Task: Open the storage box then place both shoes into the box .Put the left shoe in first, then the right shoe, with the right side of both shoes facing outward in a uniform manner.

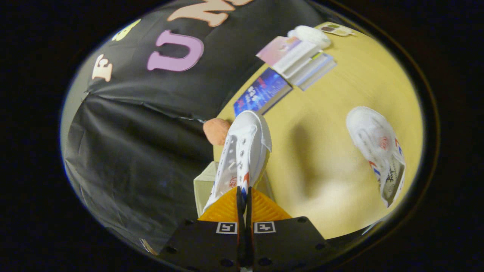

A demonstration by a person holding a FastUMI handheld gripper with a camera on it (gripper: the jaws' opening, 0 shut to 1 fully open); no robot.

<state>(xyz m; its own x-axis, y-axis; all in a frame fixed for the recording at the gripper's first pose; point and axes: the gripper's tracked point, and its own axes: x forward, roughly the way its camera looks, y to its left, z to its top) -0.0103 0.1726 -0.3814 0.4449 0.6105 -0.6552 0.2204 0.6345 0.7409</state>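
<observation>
My claw (244,196) is clenched on the white sneaker (244,151), pinching thin soft canvas, probably at the heel collar; it's light and floppy, dangling over the storage box (204,181).

Booth wall (143,151): black cloth, creased, hanging behind the counter. Counter (340,113): yellow wood-grain surface, evenly lit, with soft shadows. Books (298,62) lie stacked at its far edge.
</observation>
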